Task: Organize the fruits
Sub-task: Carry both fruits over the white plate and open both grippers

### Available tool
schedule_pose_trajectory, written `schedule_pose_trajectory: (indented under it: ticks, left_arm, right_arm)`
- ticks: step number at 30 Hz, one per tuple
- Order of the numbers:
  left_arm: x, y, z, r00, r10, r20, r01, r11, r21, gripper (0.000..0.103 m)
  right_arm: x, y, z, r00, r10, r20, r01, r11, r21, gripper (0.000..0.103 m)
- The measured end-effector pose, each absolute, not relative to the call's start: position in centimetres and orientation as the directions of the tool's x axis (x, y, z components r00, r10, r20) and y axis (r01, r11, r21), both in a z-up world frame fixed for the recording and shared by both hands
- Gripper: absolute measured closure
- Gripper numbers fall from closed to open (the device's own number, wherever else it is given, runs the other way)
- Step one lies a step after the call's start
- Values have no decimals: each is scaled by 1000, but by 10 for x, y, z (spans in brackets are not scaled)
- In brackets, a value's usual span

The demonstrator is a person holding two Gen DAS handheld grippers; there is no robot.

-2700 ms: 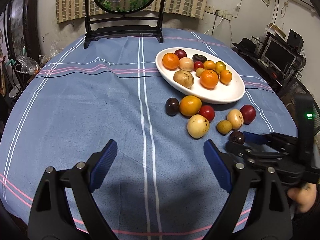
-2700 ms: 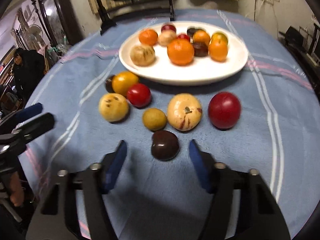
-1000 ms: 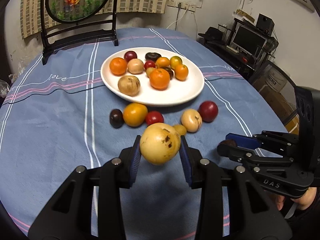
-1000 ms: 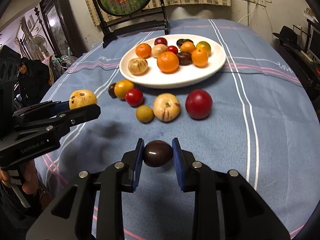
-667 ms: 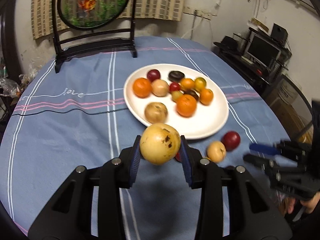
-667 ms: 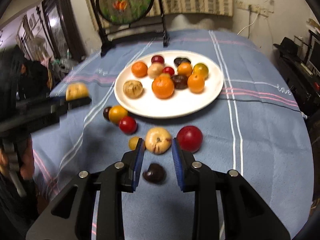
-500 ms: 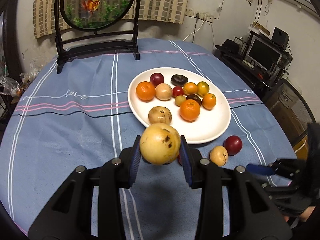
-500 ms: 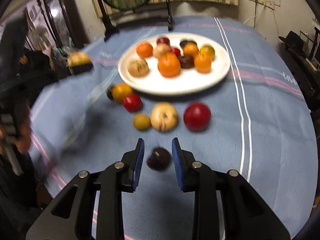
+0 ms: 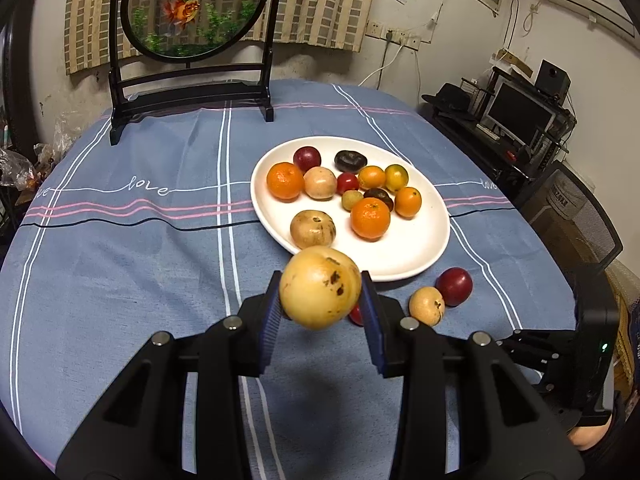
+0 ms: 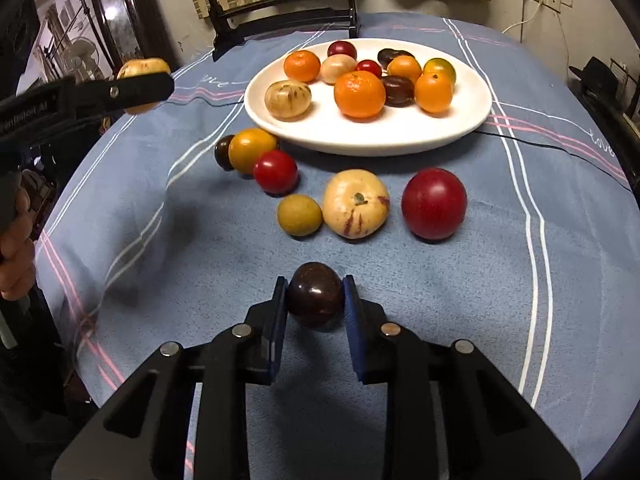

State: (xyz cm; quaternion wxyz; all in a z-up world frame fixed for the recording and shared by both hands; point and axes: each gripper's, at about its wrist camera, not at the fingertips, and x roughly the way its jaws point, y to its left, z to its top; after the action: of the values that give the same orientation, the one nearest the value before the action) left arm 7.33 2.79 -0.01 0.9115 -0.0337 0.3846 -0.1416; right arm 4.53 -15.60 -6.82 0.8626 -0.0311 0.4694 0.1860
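My left gripper (image 9: 320, 312) is shut on a large yellow spotted fruit (image 9: 319, 286) and holds it in the air near the front rim of the white plate (image 9: 416, 258); it also shows in the right wrist view (image 10: 142, 68). The plate holds several oranges, plums and small fruits. My right gripper (image 10: 315, 308) is shut on a dark plum (image 10: 315, 294) just above the blue cloth. Loose on the cloth in front of it lie a pale striped fruit (image 10: 355, 203), a red plum (image 10: 434, 203), a small yellow-green fruit (image 10: 299, 215), a red tomato (image 10: 275, 171) and a yellow-orange fruit (image 10: 251, 150).
A black-framed round goldfish screen (image 9: 192, 8) stands at the table's far edge. A black office chair (image 9: 576, 228) and a desk with a monitor (image 9: 520, 114) stand to the right of the table. A small dark fruit (image 10: 222, 152) lies beside the yellow-orange one.
Both grippers closed on fruits: the left lifted the yellow spotted fruit and carried it toward the plate. The right gripper closed on the dark plum and holds it low over the cloth.
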Motion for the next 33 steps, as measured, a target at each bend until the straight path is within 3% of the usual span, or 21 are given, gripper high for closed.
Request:
schedule_pose_trajectory:
  ticks: [9,16,24,33]
  left_arm:
    - [84,33,4,658,-273,-702,228,961,-160,65]
    - [139,26,11,639,-254,-726,231,964,-133,65]
    - [223,7,-19,560,-240,-793,198,968,-153,65]
    - [243,3,-37,515,-264,-816,192,963,-191,65]
  right_arm:
    - [55,-154,-41,532,299,-792,-366,925,103,76]
    - [118,-129,-7,575,321,-752,-437,898,48,76]
    - [205,-105,-22,566,272,-778,-443,897,-8,76]
    - [229,-105,-36,538,261,-802,-449,893,-10,74]
